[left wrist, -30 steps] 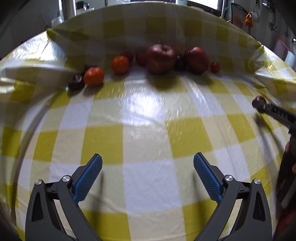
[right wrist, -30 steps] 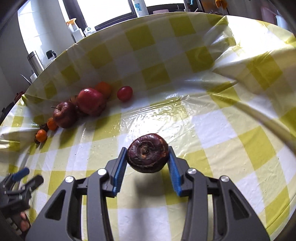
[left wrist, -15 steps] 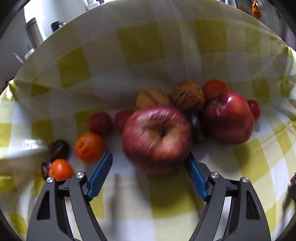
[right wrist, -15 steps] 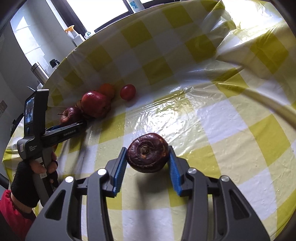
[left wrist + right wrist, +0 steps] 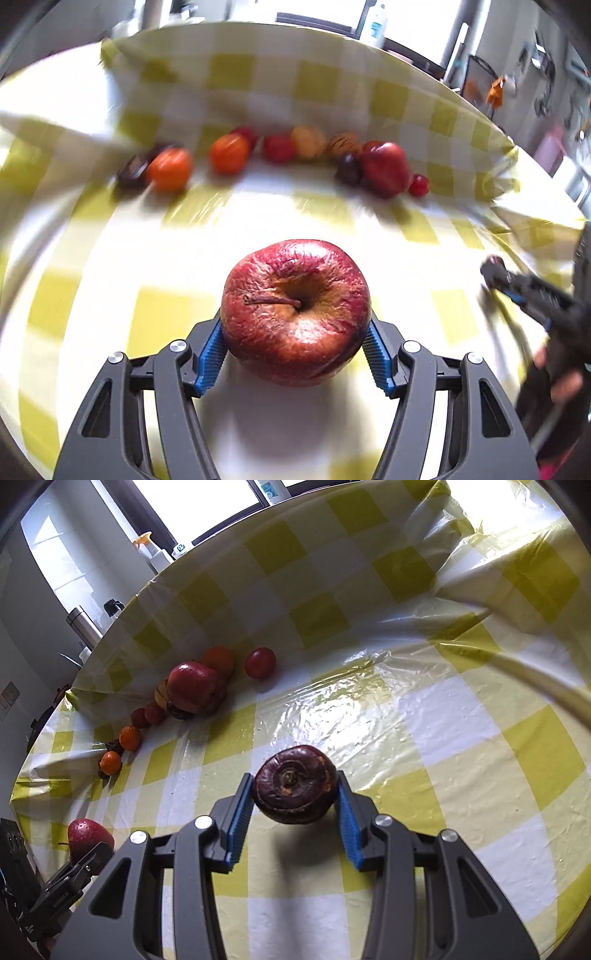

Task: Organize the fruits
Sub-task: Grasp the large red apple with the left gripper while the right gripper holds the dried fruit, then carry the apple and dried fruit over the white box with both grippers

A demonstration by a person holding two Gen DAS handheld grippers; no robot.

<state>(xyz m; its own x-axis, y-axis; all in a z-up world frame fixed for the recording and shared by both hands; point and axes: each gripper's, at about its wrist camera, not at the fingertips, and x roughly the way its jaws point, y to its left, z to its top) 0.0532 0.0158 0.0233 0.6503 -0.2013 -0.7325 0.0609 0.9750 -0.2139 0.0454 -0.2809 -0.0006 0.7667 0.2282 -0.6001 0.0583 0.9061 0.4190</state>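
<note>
Between the blue ribbed pads of the left gripper [image 5: 295, 354] sits a wrinkled red apple [image 5: 295, 312], stem end facing the camera, the jaws closed against its two sides and spread about as wide as the fruit. It hangs above the yellow-and-white checked tablecloth [image 5: 177, 317], casting a shadow beneath.

Toward 12 o'clock in the left wrist view, a row of fruit lies along the raised fold of the cloth: two orange mandarins [image 5: 170, 169] at 11 o'clock, a small red fruit [image 5: 277, 147], a yellowish one [image 5: 308, 142] and a striped one (blurred, kind unclear), then a second red apple [image 5: 384, 168] at 1 o'clock with a dark fruit [image 5: 348, 170] touching its left side and a cherry tomato [image 5: 419, 185] just beside its right. At 3 o'clock the right gripper [image 5: 493, 266] shows, blurred, with part of a hand [image 5: 563, 384] behind it.

The right gripper [image 5: 293, 814] is clamped on a dark purple, round fruit [image 5: 294, 783] with ringed markings on its face, jaws pressed to both flanks, held clear of the cloth. From this view the row of fruit runs from 9 to 11 o'clock, well apart from the held fruit, and the wrinkled apple appears at 8 o'clock in the other gripper.
</note>
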